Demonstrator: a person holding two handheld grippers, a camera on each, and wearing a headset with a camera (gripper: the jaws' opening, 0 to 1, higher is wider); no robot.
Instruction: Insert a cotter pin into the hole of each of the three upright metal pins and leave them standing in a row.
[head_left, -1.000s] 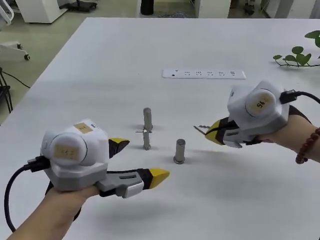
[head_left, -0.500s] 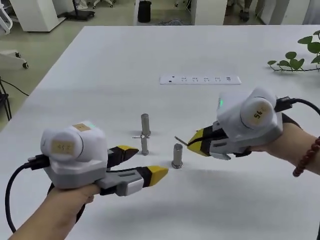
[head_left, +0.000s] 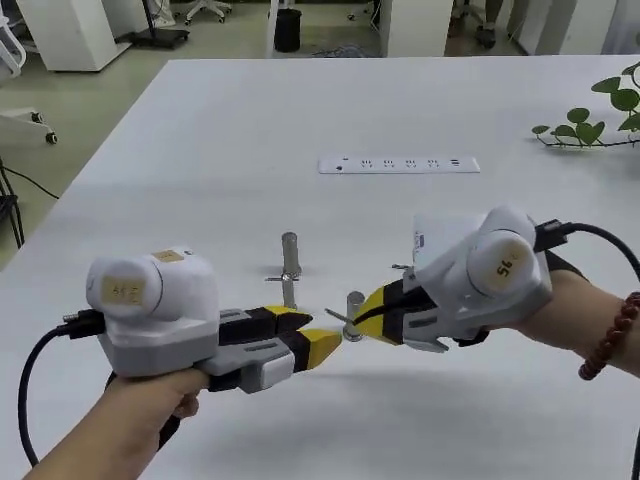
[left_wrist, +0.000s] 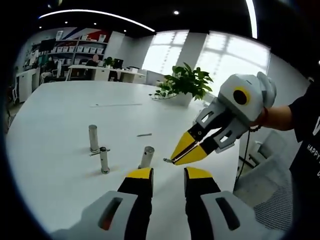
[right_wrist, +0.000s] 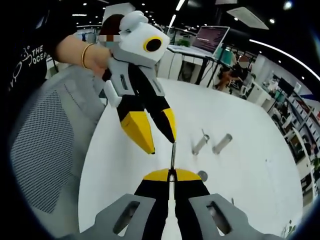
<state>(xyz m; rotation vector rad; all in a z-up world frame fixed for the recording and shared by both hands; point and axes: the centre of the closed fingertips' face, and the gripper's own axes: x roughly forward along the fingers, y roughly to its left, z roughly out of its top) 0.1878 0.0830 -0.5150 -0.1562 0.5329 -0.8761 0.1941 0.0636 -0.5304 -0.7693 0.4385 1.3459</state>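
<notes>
Over the last second the right gripper (head_left: 368, 320), pinching a thin steel cotter pin (right_wrist: 172, 156), has swung left to the nearest grey metal pin (head_left: 354, 302). The left gripper (head_left: 314, 331), jaws spread, has closed in beside it, so insertion looks imminent. Three upright pins stand on the white counter (head_left: 250, 150). Only the middle pin (head_left: 288, 291) carries a cotter pin.

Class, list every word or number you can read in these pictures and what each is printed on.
"THE OCEA", cut off: person's dark shirt.
"HAPPY", cut off: same shirt.
"95", tilted: round label on right tool.
Too blurred to read: labels on left tool.
</notes>
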